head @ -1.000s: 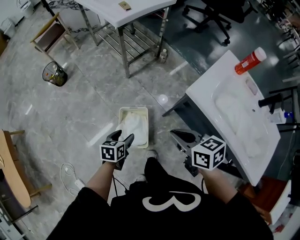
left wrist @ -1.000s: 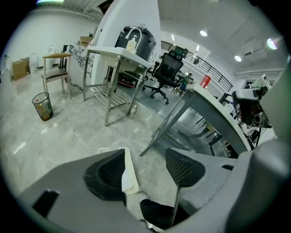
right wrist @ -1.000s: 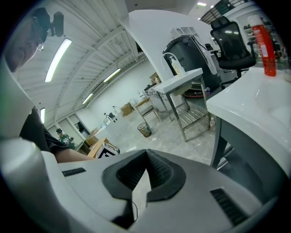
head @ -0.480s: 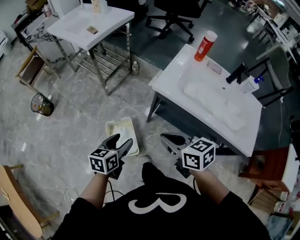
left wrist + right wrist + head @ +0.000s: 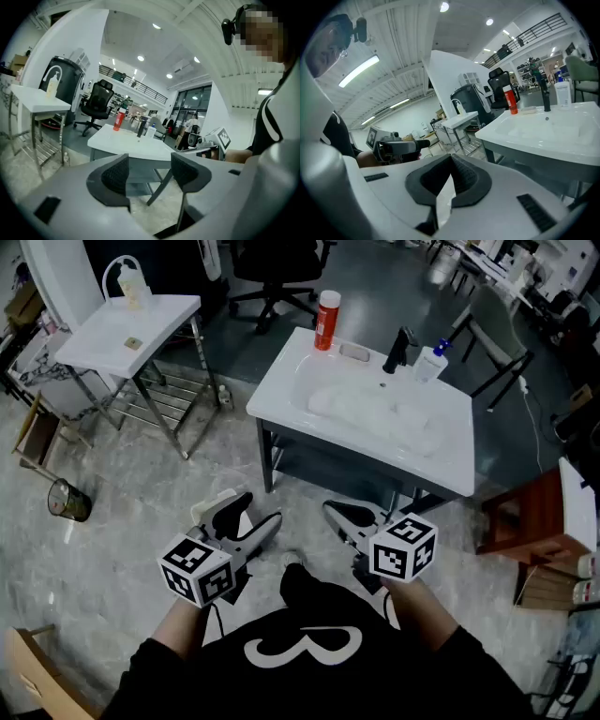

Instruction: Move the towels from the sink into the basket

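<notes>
White crumpled towels [image 5: 370, 413] lie soft in the glossy sink [image 5: 281, 381]. In front of the sink, the left tongs [image 5: 260, 509] are spread and empty. The right tongs [image 5: 334, 512] are pressed together, empty. Lifted limp cloth could snag the black faucet [image 5: 398, 348] behind the basin, or topple the slim red bottle [image 5: 326, 320] at the sink's rear corner.

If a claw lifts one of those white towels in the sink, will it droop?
Probably floppy: the towels lie crumpled, following the sink basin. Pinched at one spot, one would likely hang and trail. They look light, though wetness can't be told.
</notes>
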Demonstrator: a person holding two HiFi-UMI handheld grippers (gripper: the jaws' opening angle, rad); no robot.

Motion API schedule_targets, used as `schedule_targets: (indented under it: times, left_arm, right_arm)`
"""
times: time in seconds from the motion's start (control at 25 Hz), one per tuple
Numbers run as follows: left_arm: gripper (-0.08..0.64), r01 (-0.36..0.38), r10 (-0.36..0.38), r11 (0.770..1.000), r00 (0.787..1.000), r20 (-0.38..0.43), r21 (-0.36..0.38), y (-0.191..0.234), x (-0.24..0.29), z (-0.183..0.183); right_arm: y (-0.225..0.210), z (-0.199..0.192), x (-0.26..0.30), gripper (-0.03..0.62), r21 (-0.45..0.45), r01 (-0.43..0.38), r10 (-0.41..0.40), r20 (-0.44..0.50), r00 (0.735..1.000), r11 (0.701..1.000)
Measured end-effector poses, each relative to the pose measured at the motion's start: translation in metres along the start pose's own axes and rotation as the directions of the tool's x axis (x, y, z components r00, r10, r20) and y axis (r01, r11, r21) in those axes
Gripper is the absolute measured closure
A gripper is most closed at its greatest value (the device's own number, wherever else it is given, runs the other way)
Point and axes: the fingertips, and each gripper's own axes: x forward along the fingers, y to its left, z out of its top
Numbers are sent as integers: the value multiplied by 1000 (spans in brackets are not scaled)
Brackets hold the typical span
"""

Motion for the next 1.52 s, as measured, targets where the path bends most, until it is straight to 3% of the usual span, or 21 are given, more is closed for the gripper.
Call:
schedule_targets:
  times: [0.16, 0.36, 0.84, 1.08, 1.32, 1.52]
  left_arm:
    - [296, 53, -53, 997, 999, 6, 49, -27, 17, 22]
    - [296, 89, -82, 984, 995, -50, 156, -44, 64, 37]
    - [275, 143, -94, 968, 969, -228, 205, -36, 267, 45]
    - [251, 197, -96, 948, 926, -364, 251, -39, 352, 44]
    - [230, 258, -61, 897, 876, -478, 358, -31, 411, 33]
    - [210, 298, -34, 870, 831, -556, 392, -15, 444, 19]
  right_arm:
    - [-12, 9, -30, 589, 7, 42, -42, 53, 998, 999]
    - [-48, 29, -58, 589, 15, 84, -85, 127, 988, 996]
    - [-233, 71, -109, 588, 95, 182, -197, 184, 963, 979]
    - [-296, 86, -127, 589, 115, 188, -206, 175, 963, 975]
    - [-334, 97, -142, 589, 127, 209, -231, 192, 954, 970]
    - [-352, 103, -148, 589, 150, 233, -261, 203, 944, 961]
